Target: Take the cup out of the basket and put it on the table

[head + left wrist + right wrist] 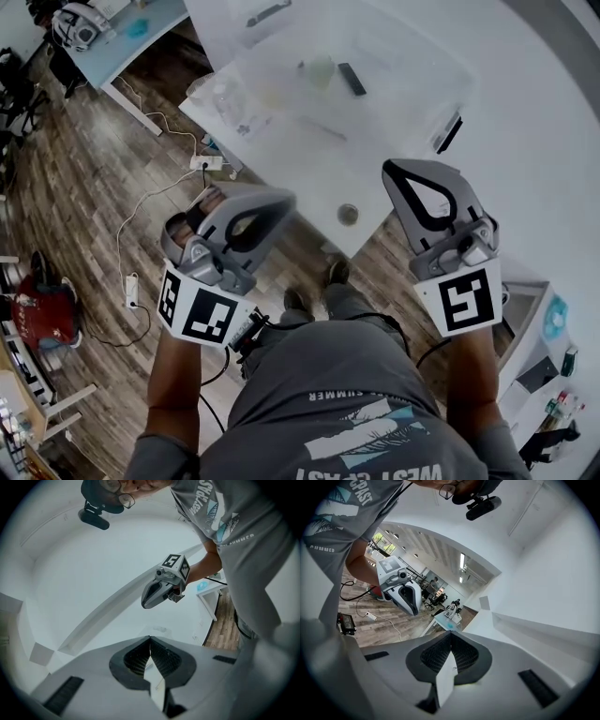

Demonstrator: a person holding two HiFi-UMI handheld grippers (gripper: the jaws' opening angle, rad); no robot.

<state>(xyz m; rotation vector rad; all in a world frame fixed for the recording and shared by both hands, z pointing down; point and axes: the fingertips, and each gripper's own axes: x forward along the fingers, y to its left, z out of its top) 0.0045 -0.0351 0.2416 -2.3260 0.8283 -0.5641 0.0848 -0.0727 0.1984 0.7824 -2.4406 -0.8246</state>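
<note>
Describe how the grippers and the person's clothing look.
The left gripper and the right gripper are grey, with black ribbed pads and a white cube with black square markers each. Black cable by the left one. Grey printed T-shirt, short sleeves.

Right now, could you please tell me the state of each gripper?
Left grey two-jaw gripper: closed, holding nothing.
Right grey two-jaw gripper: closed, holding nothing.
</note>
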